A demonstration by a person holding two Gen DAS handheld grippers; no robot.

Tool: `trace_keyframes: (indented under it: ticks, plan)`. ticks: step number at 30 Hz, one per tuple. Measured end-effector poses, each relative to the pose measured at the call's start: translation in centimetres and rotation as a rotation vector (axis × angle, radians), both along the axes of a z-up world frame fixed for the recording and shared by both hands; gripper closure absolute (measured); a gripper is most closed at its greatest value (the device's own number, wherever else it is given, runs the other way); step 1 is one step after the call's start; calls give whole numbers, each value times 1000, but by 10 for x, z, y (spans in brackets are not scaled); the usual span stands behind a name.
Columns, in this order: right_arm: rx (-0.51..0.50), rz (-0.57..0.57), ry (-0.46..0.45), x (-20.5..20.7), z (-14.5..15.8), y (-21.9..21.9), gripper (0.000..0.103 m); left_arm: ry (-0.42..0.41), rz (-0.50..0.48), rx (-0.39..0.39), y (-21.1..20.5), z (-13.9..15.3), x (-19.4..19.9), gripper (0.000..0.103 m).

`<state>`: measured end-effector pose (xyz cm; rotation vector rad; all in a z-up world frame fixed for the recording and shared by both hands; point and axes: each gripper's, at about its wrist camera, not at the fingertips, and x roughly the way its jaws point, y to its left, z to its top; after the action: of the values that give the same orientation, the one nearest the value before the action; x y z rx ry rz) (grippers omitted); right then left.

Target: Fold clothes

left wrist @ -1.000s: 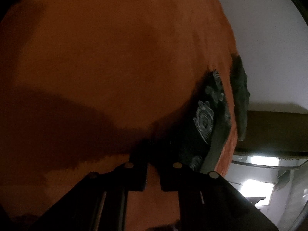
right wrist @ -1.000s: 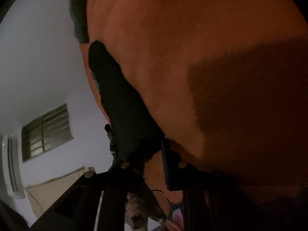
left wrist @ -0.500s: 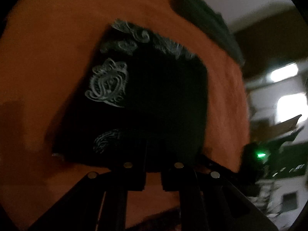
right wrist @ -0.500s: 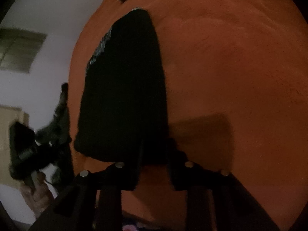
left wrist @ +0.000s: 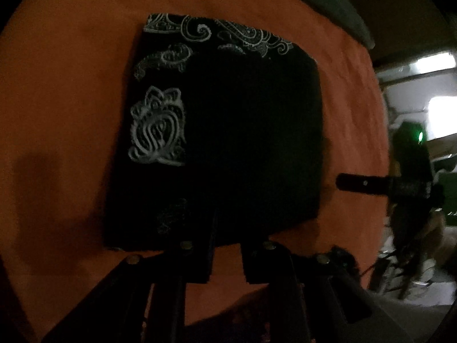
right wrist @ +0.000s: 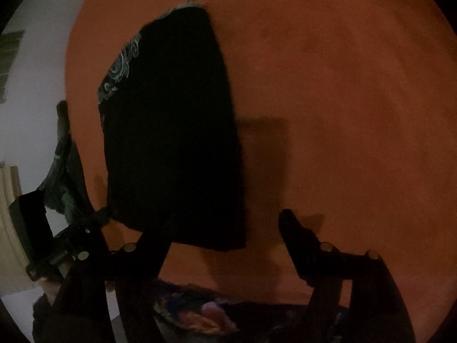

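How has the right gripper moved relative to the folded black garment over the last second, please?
Yes. The right gripper has drawn back from the folded black garment on the orange cover; its jaws have just been opening, gripping nothing.

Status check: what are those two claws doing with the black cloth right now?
Right gripper just opened, empty. Left gripper opening slightly, empty. Folded black paisley-print cloth flat on orange blanket. Nothing obstructing.

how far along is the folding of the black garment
Done, by the look of it: the black garment lies as a flat folded rectangle on the orange blanket. In hand: nothing. The right gripper has just opened wide, and the left gripper, also just opening, shows a small empty gap. Left: no unfolded clothes are clearly visible.
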<state>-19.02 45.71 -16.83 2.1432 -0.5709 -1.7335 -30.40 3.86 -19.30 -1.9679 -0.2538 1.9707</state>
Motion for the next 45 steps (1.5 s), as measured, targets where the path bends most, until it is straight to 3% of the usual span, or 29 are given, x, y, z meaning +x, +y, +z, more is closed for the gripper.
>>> trace_keyframes:
  ticks: [2,3,4,5,9,11,12,13,14,15,16,20,24,25,27,28,32,33,34,36,38,39,40,41,43,45]
  plan:
    - [57,101,68,-5,-2,-19,46,65,-41,-57,6,0,-5,86]
    - [88,151,105,-7,-3,-29,75,91,-34,-73,5,-3,-4,86]
    - [108,158,127,-5,-3,-31,92,117,-27,-90,5,-7,-4,86]
    - [125,154,146,-2,-4,-31,94,143,-19,-106,4,-10,-4,86]
    - [128,59,147,4,1,-18,93,97,111,-8,-19,-22,5,86]
    - [131,17,137,1,3,-11,66,115,138,0,-25,-14,9,86]
    - [122,-9,139,-3,1,-8,36,123,157,-1,-29,-10,11,86]
    - [110,-37,143,-8,0,-4,30,120,172,22,-31,-7,12,83]
    - [100,-38,143,-13,-3,-5,30,121,181,46,-30,-6,14,80]
    - [91,-32,142,-18,-6,-7,49,125,203,55,-30,-5,13,73]
    - [92,-14,146,-21,-6,-9,98,128,219,57,-29,-5,12,68]
    - [96,25,114,-30,-7,-11,93,114,177,36,-18,-10,-6,64]
    - [90,-15,81,-46,-8,2,61,134,127,-25,-28,-8,-19,64]
    - [93,-32,92,-52,-5,6,59,138,126,-39,-32,-8,-21,63]
    - [78,-12,119,-63,-1,7,65,113,162,-25,-43,-12,-28,61]
    - [67,22,132,-68,0,5,98,95,188,-10,-52,-16,-31,61]
    - [76,74,115,-74,-2,-1,95,48,276,30,-79,-27,-37,61]
    - [72,70,106,-77,-1,-5,88,46,285,30,-82,-28,-37,61]
    - [67,66,96,-80,0,-10,64,45,294,29,-85,-29,-37,60]
    - [37,35,94,-86,4,-14,36,38,304,25,-89,-33,-37,60]
    - [8,-2,120,-91,9,-12,36,25,309,24,-89,-38,-36,60]
    - [5,14,136,-96,11,-15,44,18,312,25,-89,-40,-35,60]
    - [27,41,146,-100,10,-18,76,11,313,27,-88,-42,-34,60]
    - [56,69,154,-104,9,-21,93,5,314,28,-86,-45,-33,60]
    - [67,68,139,-107,9,-19,96,-4,314,25,-82,-49,-30,60]
    - [65,46,116,-112,3,-22,91,-9,305,33,-76,-53,-28,60]
